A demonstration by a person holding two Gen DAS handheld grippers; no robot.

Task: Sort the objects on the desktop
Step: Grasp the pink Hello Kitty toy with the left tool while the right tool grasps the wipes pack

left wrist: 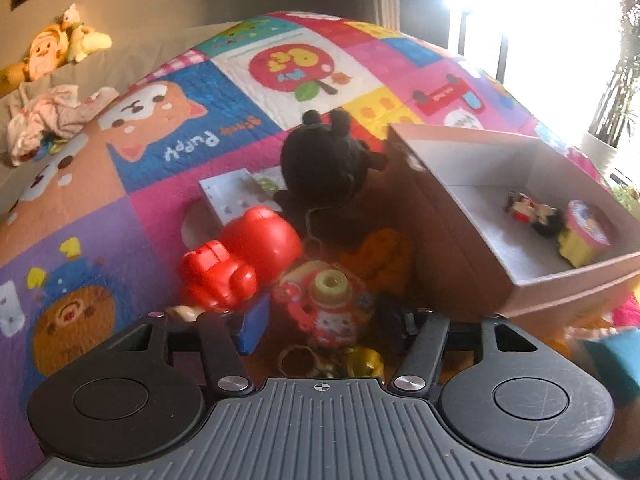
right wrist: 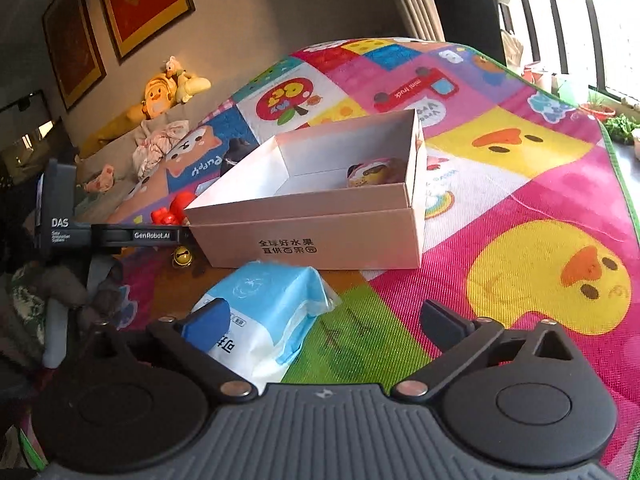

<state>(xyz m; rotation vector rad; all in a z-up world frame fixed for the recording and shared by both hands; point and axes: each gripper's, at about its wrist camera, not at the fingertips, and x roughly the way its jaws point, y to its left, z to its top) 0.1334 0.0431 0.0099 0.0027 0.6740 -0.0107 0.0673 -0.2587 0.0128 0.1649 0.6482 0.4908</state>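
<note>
Left wrist: left gripper [left wrist: 326,322] spread over toy pile, pink camera [left wrist: 324,300] between its fingers, untouched. Right gripper [right wrist: 332,320] spread, tissue pack [right wrist: 264,312] at its left finger, box [right wrist: 320,236] ahead.

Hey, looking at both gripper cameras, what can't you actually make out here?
- Left wrist view: the left gripper fingertips, lost among the toys.
- Right wrist view: the pink-lidded round cup inside the open cardboard box, half hidden by the near wall.
- Left wrist view: the blue item, blurred and cut off by the edge.
</note>
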